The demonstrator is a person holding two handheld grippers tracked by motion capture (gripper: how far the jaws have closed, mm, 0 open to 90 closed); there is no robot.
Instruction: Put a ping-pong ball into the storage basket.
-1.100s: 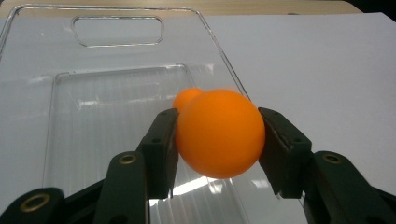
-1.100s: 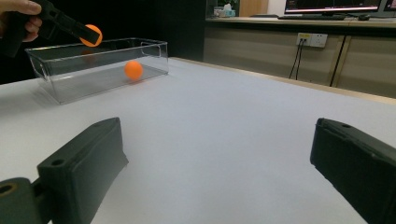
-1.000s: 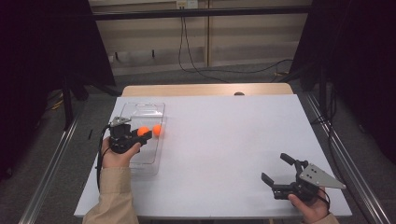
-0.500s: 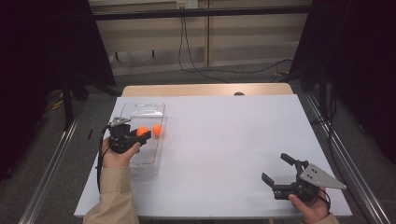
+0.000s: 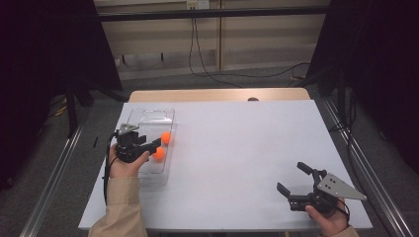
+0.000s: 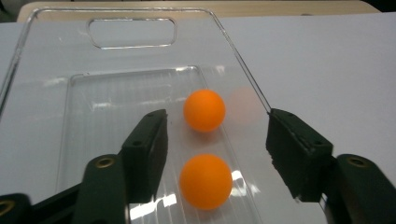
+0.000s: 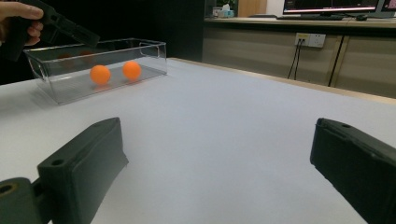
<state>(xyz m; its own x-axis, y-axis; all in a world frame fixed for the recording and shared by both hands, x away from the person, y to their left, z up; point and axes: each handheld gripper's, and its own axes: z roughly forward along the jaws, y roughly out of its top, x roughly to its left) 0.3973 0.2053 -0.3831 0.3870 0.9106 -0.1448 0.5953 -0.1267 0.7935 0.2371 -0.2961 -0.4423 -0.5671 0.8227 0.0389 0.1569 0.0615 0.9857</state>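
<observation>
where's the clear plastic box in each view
High view: the clear plastic box lies at the table's left side, under the left gripper.
Left gripper view: the box spreads across the left and middle of the picture, its rim running past the jaws.
Right gripper view: upper left, on the white table.
Shared landmark: the two orange balls inside the box.

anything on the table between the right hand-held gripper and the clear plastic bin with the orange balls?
Nothing: bare white tabletop separates the right hand-held gripper from the clear plastic bin holding two orange balls. The high view and the right gripper view both show it.
</observation>
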